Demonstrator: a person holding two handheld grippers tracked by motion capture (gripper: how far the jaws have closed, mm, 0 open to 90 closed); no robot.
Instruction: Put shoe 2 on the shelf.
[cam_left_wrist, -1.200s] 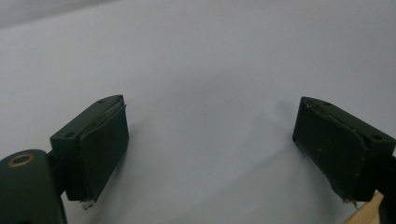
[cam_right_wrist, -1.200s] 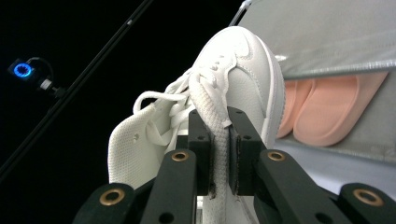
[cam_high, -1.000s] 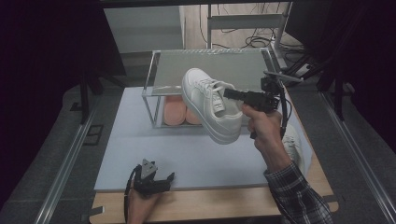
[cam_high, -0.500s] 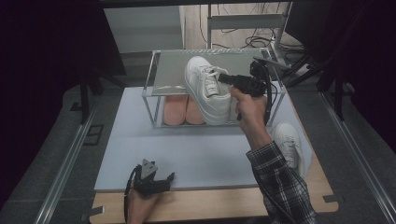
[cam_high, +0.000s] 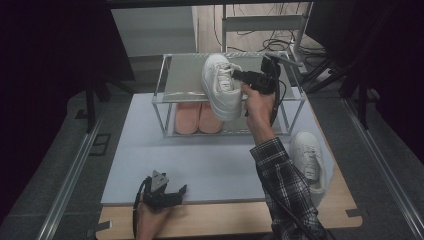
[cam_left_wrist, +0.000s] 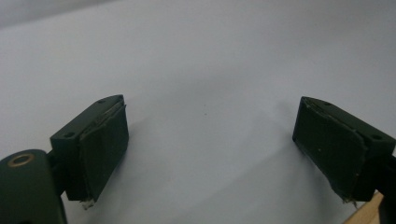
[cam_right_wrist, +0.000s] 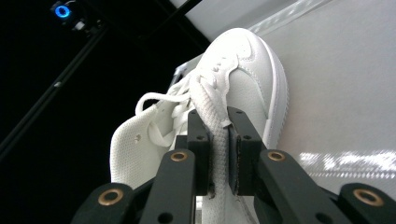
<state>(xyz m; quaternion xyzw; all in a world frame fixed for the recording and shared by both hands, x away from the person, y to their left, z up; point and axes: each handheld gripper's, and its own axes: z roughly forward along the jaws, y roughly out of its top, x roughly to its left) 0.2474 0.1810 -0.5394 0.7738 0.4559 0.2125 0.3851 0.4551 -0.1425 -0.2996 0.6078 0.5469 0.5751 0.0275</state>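
Observation:
A white sneaker (cam_high: 220, 90) hangs over the top of the two-level shoe rack (cam_high: 180, 80), toe pointing away from me. My right gripper (cam_high: 239, 76) is shut on its tongue, and the right gripper view shows the white sneaker (cam_right_wrist: 243, 79) with its tongue pinched between the jaws of the right gripper (cam_right_wrist: 218, 154). A second white sneaker (cam_high: 307, 160) lies on the table at the right. My left gripper (cam_high: 167, 191) rests near the front edge, open; in its own view the left gripper (cam_left_wrist: 210, 149) has only the pale mat between its jaws.
A pair of pink slippers (cam_high: 197, 117) sits on the rack's lower level. The pale mat (cam_high: 200, 160) covers most of the wooden table (cam_high: 230, 220). Metal rails run along both sides, and cables lie on the floor behind the rack.
My right gripper has carried the sneaker forward and up, from in front of the rack to over its top shelf. The left gripper has stayed still.

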